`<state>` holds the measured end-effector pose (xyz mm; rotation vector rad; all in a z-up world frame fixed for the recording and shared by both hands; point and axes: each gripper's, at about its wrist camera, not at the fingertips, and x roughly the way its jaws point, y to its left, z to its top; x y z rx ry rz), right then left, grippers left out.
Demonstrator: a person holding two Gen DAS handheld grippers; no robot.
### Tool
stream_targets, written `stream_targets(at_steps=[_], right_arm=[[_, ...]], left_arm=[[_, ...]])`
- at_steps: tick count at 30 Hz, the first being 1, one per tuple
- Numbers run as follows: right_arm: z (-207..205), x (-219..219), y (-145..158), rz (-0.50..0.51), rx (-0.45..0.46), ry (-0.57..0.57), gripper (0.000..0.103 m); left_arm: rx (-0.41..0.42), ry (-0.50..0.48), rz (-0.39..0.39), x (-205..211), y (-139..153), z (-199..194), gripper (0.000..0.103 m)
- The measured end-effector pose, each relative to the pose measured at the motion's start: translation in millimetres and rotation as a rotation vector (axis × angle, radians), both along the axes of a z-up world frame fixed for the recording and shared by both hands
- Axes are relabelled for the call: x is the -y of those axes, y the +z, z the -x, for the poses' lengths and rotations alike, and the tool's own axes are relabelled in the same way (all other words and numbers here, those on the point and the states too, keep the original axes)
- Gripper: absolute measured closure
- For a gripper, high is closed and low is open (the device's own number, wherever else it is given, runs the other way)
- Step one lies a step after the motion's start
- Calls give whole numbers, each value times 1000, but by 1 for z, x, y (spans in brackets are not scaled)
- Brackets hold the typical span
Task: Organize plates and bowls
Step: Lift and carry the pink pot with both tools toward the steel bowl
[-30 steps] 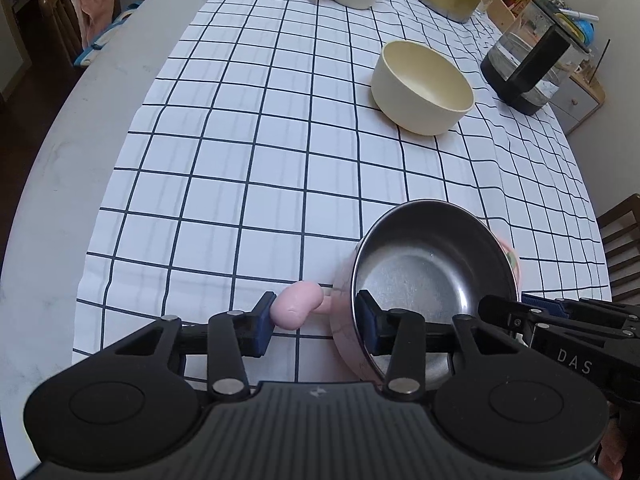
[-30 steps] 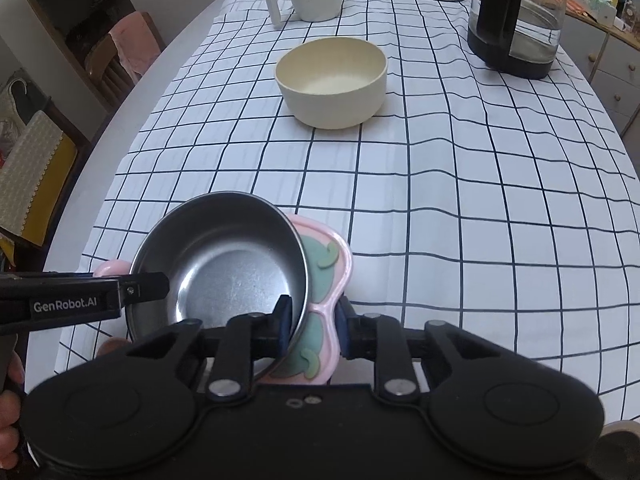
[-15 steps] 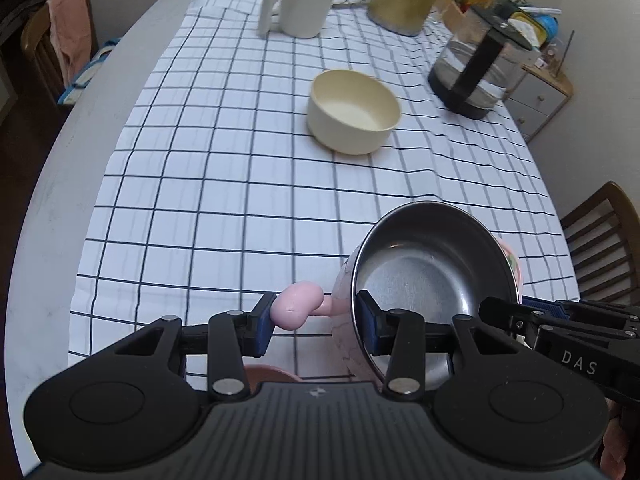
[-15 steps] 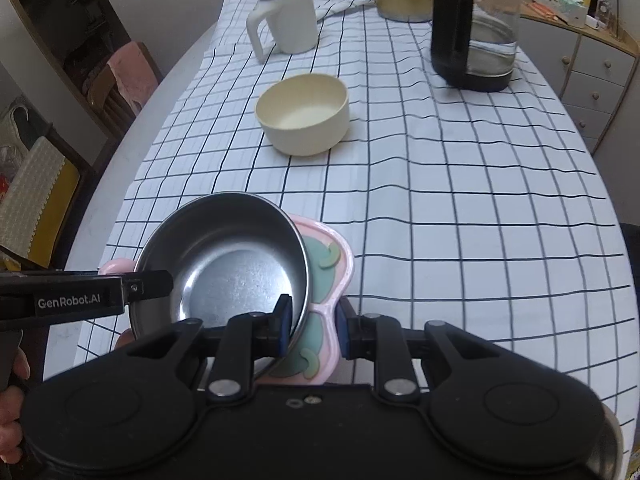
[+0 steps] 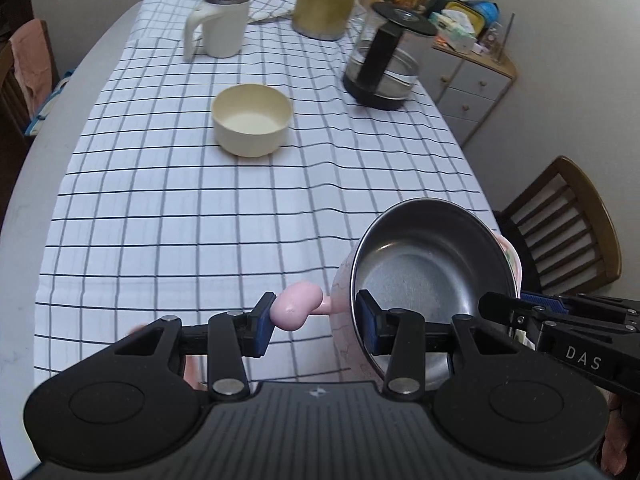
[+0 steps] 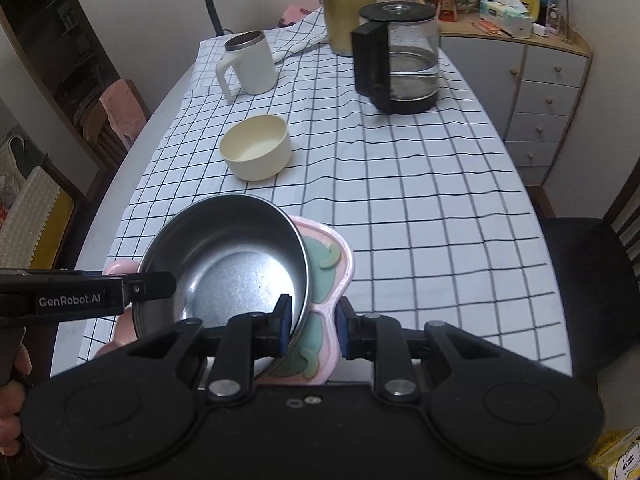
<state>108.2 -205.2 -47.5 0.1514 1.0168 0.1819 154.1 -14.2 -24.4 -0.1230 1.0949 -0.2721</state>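
A pink bowl with a steel lining (image 5: 432, 272) hangs above the near end of the table, held from both sides. My left gripper (image 5: 315, 318) is shut on it, one pad against its pink knob handle (image 5: 296, 306) and the other inside the rim. My right gripper (image 6: 313, 324) is shut on the bowl's (image 6: 232, 264) opposite rim together with a pink plate (image 6: 328, 264) with green shapes that lies under it. A cream bowl (image 5: 251, 120) (image 6: 256, 152) stands empty on the checked cloth further back.
At the far end stand a white mug (image 5: 222, 24), a gold flask (image 5: 324, 0) and a glass kettle (image 5: 384, 68). A wooden chair (image 5: 560, 224) and a black seat (image 6: 580, 280) stand by the right edge. A grey drawer cabinet (image 6: 540, 92) is behind.
Both grippers have risen and drawn back with the bowl and plate between them. The cream bowl and the far objects now look smaller and further away. Neither grip has changed.
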Motion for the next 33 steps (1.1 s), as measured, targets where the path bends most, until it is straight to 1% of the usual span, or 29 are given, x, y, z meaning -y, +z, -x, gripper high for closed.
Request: stream_targets(at_steps=[7, 16, 21, 25, 28, 33], right_arm=[[27, 40, 5, 7, -3, -32, 80], [63, 93, -3, -10, -26, -75, 80], [78, 115, -15, -18, -57, -90, 80], [88, 127, -31, -29, -94, -99, 80], [93, 133, -42, -25, -113, -102, 80], [96, 140, -60, -17, -139, -109, 80]], left_arm=[[-12, -49, 3, 45, -1, 22, 62], [-34, -114, -4, 97, -14, 47, 62], [-56, -138, -25, 118, -27, 59, 62], [-76, -152, -44, 130, -39, 67, 62], [-68, -167, -59, 138, -48, 71, 62], [-81, -164, -74, 146, -65, 74, 62]])
